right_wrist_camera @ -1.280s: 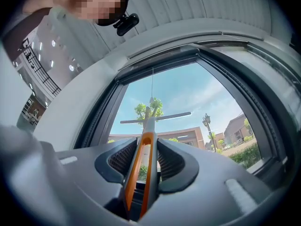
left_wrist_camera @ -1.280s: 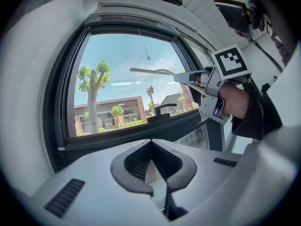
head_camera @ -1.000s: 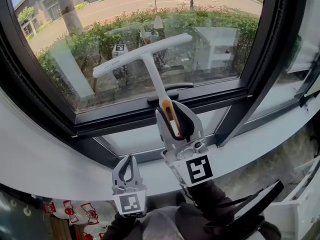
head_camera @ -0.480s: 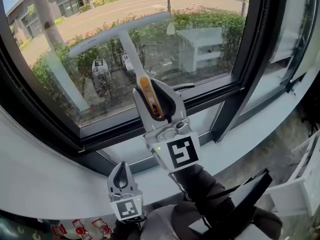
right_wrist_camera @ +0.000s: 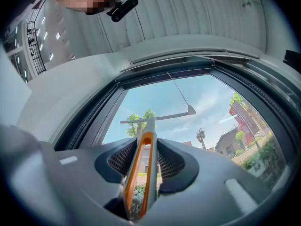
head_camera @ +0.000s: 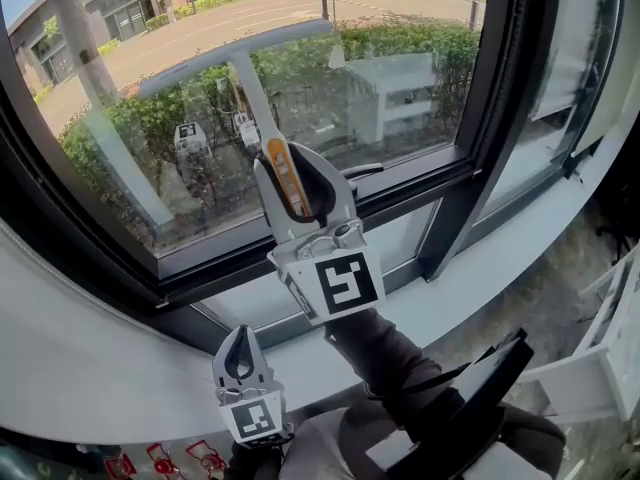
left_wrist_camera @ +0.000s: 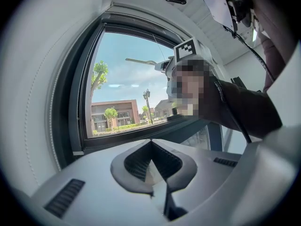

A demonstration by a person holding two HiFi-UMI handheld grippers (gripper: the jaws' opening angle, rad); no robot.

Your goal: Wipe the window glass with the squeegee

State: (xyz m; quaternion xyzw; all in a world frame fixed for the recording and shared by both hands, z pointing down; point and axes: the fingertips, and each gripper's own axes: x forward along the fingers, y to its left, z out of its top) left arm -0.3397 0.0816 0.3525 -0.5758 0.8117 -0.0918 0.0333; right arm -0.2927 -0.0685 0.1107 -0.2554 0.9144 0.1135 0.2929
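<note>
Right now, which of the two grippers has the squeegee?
The right gripper, up at the window glass, jaws clamped on the squeegee by its orange-striped handle. The left gripper sits low by the sill, shut on nothing.

The glass (head_camera: pixel 420 28) is shiny and smooth. The squeegee (head_camera: pixel 240 54) looks like pale plastic. The frame (head_camera: pixel 480 98) is dark matt metal.
</note>
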